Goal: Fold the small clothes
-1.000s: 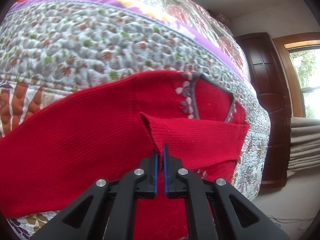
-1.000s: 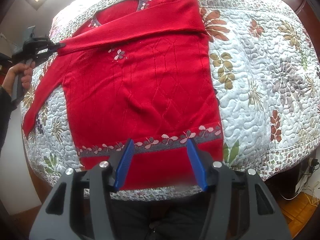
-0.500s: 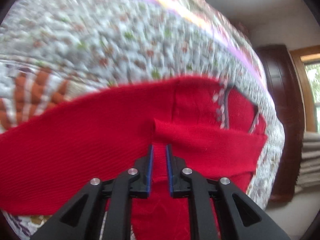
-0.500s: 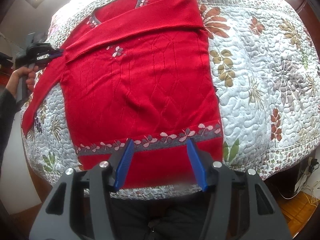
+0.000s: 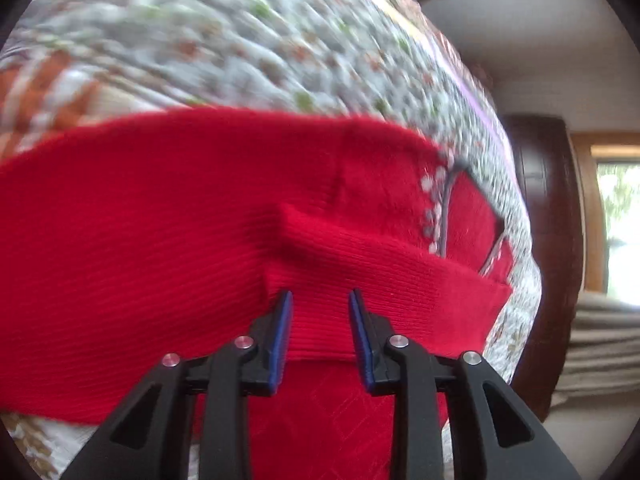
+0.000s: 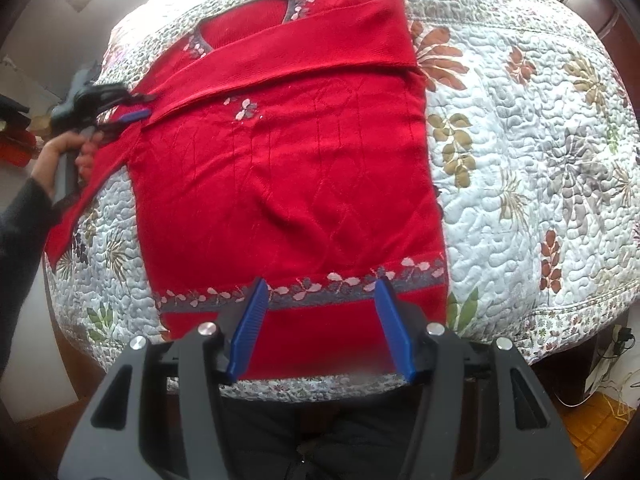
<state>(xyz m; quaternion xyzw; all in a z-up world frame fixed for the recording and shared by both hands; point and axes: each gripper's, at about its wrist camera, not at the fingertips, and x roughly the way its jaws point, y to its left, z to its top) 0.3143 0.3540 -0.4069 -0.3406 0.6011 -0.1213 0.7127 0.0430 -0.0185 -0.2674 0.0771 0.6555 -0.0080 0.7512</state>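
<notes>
A red sweater (image 6: pixel 288 168) lies flat on a bed with a flowery quilt (image 6: pixel 520 152). In the right wrist view the sweater fills the middle. Its neck (image 6: pixel 244 28) is at 12 o'clock and its bottom edge is at 6 o'clock. A grey band with little pink leaves (image 6: pixel 320 286) runs across the sweater near the bottom.

One sleeve (image 6: pixel 304 56) is folded over the chest. It runs from the shoulder at 1 o'clock to its cuff at 9 o'clock. The other sleeve (image 6: pixel 76 208) hangs down over the side of the bed at 9 o'clock.

The right gripper (image 6: pixel 320 320) is over the bottom edge of the sweater, at 6 o'clock. Its blue fingers (image 6: pixel 248 328) are spread wide, with nothing between them.

The left gripper (image 6: pixel 132 106) is at 9 o'clock in that view, right by the cuff of the folded sleeve. A hand (image 6: pixel 68 152) in a dark sleeve holds its handle. It looks blurry there.

In the left wrist view, the left gripper (image 5: pixel 320 300) has its fingers (image 5: pixel 280 332) spread a little. The cuff (image 5: pixel 320 320) lies between them, and they do not pinch it. The folded sleeve (image 5: pixel 400 276) goes off toward 3 o'clock, across the sweater (image 5: pixel 140 240). The neck (image 5: pixel 464 208) with its pink leaves shows at 2 o'clock. The quilt (image 5: pixel 240 40) is blurry at 12 o'clock. A dark door (image 5: pixel 548 240) stands at 3 o'clock.
</notes>
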